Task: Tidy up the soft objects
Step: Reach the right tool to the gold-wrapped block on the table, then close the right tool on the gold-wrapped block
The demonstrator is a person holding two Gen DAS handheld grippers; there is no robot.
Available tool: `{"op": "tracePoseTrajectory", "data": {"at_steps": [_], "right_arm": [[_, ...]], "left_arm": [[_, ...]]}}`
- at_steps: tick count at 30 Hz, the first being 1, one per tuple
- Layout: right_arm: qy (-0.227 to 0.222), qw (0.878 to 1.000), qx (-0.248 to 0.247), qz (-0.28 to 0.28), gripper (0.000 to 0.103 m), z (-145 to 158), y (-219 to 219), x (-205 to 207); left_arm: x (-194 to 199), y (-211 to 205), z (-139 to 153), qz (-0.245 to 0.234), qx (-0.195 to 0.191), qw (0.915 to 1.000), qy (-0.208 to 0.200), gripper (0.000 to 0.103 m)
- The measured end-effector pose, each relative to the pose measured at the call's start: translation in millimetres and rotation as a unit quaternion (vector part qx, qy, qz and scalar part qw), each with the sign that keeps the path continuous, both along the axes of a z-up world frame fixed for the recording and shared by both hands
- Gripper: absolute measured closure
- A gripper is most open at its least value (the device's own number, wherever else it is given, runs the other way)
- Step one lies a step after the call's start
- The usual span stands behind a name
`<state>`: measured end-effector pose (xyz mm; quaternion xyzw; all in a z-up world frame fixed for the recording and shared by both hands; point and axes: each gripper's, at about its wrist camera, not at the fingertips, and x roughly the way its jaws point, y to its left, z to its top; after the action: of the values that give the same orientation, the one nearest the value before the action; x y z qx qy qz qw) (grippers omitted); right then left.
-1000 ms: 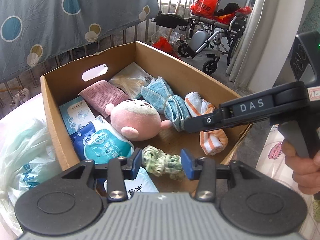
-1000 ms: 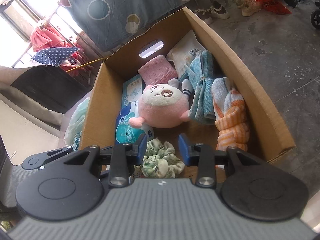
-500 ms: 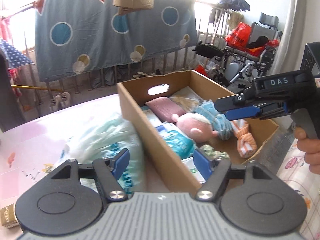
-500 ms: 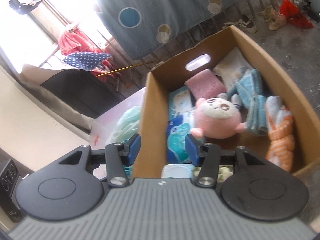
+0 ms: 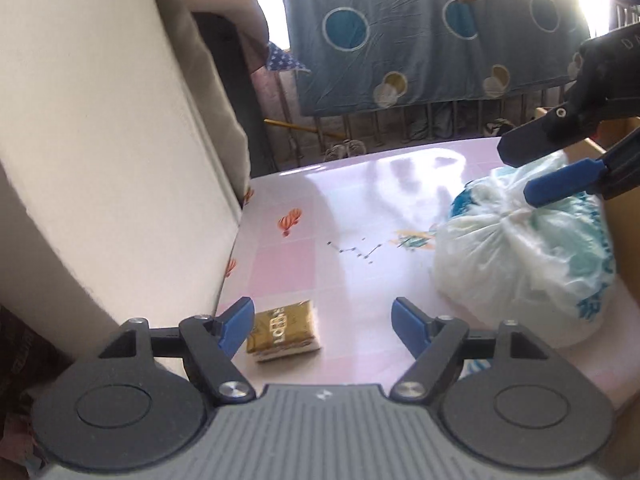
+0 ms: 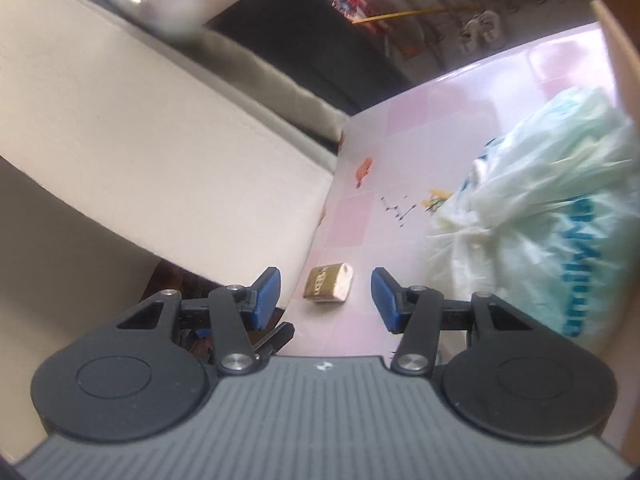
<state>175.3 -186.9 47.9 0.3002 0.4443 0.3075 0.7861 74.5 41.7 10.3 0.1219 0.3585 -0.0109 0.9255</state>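
Your fingers are spread wide on both tools and hold nothing. The left gripper [image 5: 322, 322] hangs low over the near part of the pink bench [image 5: 360, 208], and the right gripper [image 6: 326, 298] hovers above the same patch, its dark arm reaching in from the far right in the left view.

Largest first: the pale cushioned seat [image 5: 100, 128] fills the left side and overhangs the bench edge. To the right lies the knotted plastic bag [image 5: 528, 256], soft and bulky, against the cardboard box [image 6: 612, 40], of which only an edge shows. Smallest is the gold packet [image 5: 285, 330], flat on the bench, just beside the left gripper's left finger [image 5: 236, 326] and not touched by it. In the right view the same packet [image 6: 328, 282] sits between the open fingers, nearer the left one.

Your risks from here: both tools point at the one small packet, so they could collide if both close in. The packet lies tight beside the seat, so a finger may snag the upholstery or push the packet under the overhang. If you take the bag instead, thin plastic can slip or tear in a pinch, and a grip on a loose fold lets the load sag.
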Motion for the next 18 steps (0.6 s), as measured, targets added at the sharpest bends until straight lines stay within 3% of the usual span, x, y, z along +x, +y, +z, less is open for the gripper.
{"op": "tracePoseTrajectory", "data": {"at_steps": [4, 8, 18], "right_arm": [[0.031, 0.999, 0.015, 0.033, 0.053, -25, 56, 29], [0.059, 0.997, 0.013, 0.041, 0.056, -59, 97, 57], [0.117, 0.992, -0.005, 0.048, 0.066, -127, 131, 92]], "left_arm": [[17, 35, -17, 0.015, -0.009, 0.9997, 0.019, 0.015], [36, 51, -33, 0.020, -0.015, 0.9990, 0.036, 0.014], [76, 77, -70, 0.040, -0.072, 0.9931, 0.084, 0.010]]}}
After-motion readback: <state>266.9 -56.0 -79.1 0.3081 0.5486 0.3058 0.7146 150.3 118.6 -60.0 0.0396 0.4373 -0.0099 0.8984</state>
